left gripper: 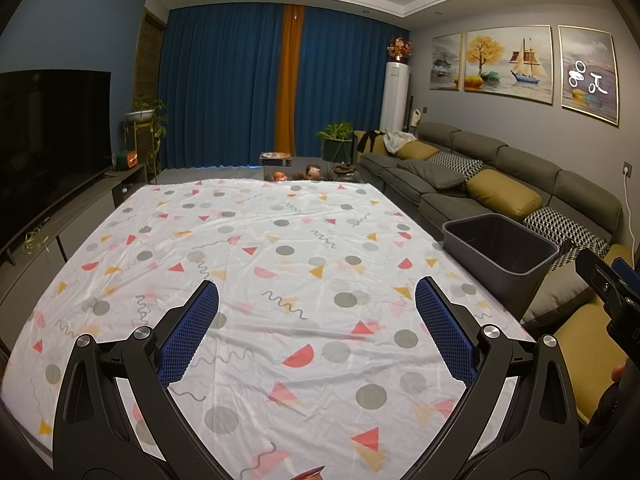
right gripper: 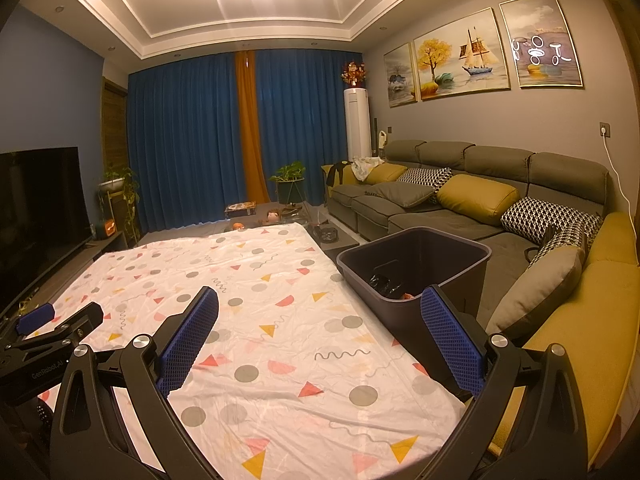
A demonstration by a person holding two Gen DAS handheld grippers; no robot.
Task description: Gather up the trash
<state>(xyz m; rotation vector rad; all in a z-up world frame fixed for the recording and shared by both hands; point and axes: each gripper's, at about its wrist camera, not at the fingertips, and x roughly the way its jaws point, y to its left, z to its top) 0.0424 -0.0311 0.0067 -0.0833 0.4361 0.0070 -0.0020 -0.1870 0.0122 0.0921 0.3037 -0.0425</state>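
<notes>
A dark grey bin [right gripper: 460, 280] stands at the right edge of the table beside the sofa, and also shows in the left wrist view as the bin [left gripper: 516, 276]. Inside it lie dark crumpled trash [right gripper: 382, 283] and an orange scrap [right gripper: 408, 296]. My left gripper [left gripper: 316, 298] hangs open over the patterned tablecloth [left gripper: 256, 264] with nothing between its blue pads. My right gripper [right gripper: 320, 304] is open too, its right finger [right gripper: 448, 336] in front of the bin's near wall. An orange-red object [left gripper: 310, 472] peeks in at the bottom edge of the left wrist view.
A grey and mustard sofa [right gripper: 560, 264] with cushions runs along the right. A television [left gripper: 48, 136] on a low cabinet stands at the left. Beyond the table's far edge sit toys [left gripper: 312, 171], a box [left gripper: 275, 159] and a potted plant [left gripper: 336, 140] before blue curtains.
</notes>
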